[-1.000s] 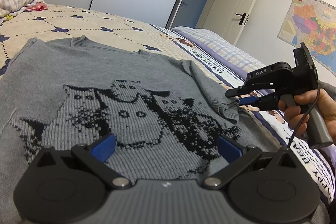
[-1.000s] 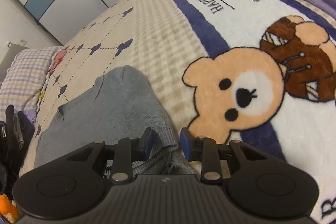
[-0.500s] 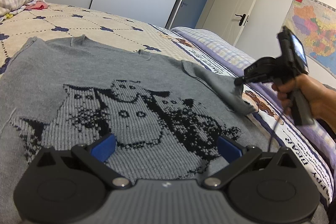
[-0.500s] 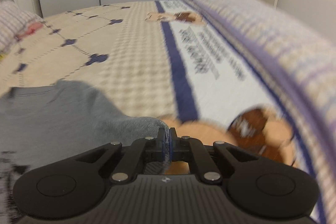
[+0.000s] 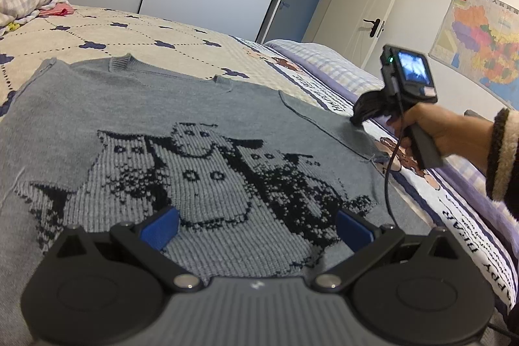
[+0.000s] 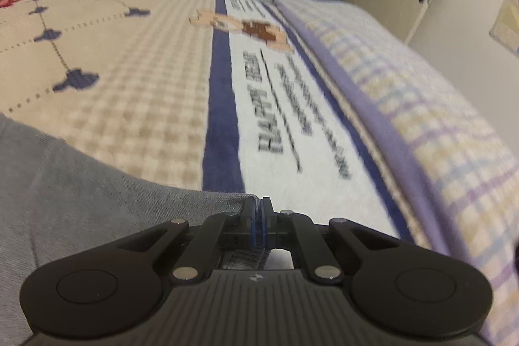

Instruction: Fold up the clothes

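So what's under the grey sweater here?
The grey sweater lies flat on the bed's cream patterned blanket, which shows around its edges. Anything directly beneath the knit is covered, so I cannot tell.

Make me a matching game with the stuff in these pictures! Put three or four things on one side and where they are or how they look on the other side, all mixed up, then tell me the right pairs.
Things:
1. grey sweater
2. left gripper
3. right gripper
4. map

Places or states:
A. hangs on the wall
B. shut on the sweater's sleeve
C. lies spread flat on the bed
D. open, above the sweater's cat picture

Right pairs: 1-C, 2-D, 3-B, 4-A
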Demonstrator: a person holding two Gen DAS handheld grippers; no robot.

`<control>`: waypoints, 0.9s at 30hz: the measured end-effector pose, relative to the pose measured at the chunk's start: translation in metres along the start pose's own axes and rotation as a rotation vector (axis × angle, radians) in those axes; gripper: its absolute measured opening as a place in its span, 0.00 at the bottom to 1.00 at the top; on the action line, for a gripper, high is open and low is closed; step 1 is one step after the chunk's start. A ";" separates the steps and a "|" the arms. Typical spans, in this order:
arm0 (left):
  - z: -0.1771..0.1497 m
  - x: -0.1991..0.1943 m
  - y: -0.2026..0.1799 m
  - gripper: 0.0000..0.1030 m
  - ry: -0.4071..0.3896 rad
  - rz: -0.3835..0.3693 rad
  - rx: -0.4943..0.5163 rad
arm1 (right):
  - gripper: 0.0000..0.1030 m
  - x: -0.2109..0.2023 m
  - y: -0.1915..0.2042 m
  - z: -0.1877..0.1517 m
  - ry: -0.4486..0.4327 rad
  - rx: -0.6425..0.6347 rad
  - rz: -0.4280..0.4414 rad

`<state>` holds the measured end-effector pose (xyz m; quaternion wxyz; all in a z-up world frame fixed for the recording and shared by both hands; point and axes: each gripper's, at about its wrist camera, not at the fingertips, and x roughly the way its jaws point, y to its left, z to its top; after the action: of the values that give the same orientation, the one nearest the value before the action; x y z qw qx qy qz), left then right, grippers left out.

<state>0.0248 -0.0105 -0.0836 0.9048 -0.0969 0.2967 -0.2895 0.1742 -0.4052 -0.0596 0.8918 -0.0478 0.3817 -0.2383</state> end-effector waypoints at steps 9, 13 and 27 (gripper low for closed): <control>0.004 -0.003 0.002 1.00 0.001 -0.008 -0.020 | 0.29 -0.033 -0.026 -0.004 0.023 0.178 0.120; 0.011 -0.013 0.005 1.00 0.009 -0.016 -0.081 | 0.31 -0.063 -0.028 -0.021 0.048 0.191 0.155; 0.015 -0.115 0.037 1.00 0.116 0.175 -0.059 | 0.12 -0.088 -0.028 -0.076 0.145 0.310 0.197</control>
<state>-0.0247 0.0863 -0.0294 0.9047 -0.0801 0.3644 -0.2056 0.0578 -0.3817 -0.0474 0.8775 0.1448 0.4067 -0.2087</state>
